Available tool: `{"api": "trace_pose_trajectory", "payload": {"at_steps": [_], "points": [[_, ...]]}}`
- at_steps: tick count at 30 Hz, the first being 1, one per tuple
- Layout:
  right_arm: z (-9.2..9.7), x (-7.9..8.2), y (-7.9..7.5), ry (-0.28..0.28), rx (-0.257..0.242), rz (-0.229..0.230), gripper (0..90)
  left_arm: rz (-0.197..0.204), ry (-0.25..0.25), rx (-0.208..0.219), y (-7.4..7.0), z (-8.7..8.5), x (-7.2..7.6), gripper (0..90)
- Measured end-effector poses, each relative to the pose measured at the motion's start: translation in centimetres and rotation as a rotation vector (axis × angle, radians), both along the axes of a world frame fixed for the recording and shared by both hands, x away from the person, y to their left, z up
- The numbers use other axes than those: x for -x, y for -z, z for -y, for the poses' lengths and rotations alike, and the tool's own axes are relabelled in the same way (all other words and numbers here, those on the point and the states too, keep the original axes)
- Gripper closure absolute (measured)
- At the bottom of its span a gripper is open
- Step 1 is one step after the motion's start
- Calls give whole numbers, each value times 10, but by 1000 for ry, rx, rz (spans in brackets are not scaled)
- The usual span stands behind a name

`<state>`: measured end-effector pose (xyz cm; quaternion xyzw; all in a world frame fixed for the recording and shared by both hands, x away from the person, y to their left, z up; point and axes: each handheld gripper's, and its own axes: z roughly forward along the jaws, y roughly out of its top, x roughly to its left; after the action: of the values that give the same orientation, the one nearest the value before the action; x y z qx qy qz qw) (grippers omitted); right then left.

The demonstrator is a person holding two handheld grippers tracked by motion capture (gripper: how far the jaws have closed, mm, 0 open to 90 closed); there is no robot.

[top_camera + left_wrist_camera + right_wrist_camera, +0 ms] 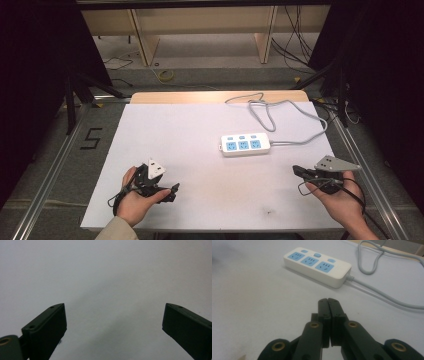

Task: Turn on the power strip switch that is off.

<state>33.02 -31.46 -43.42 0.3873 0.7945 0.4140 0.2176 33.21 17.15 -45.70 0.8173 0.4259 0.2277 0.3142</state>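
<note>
Right gripper (328, 301): jaws clenched together on nothing, aimed at the power strip, probably poised to approach it.
Left gripper (113, 315): jaws spread wide, empty, over bare white table (200, 150) at near left.
Power strip (245, 144): mid-table, right of centre, grey cord (280, 112) looping far right.
View difference: right gripper view shows three blue sockets and switches close up.
</note>
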Motion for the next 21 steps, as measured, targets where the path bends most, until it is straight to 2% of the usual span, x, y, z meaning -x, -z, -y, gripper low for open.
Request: {"api": "trace_pose_trajectory", "payload": {"at_steps": [9,21], "points": [[-8,-12,-2,-4,9,-5,900,1,1,-3,0,1,0,49],[-32,-37,-6,-21,27,-19,900,-2,-1,5,1,1,0,50]]}}
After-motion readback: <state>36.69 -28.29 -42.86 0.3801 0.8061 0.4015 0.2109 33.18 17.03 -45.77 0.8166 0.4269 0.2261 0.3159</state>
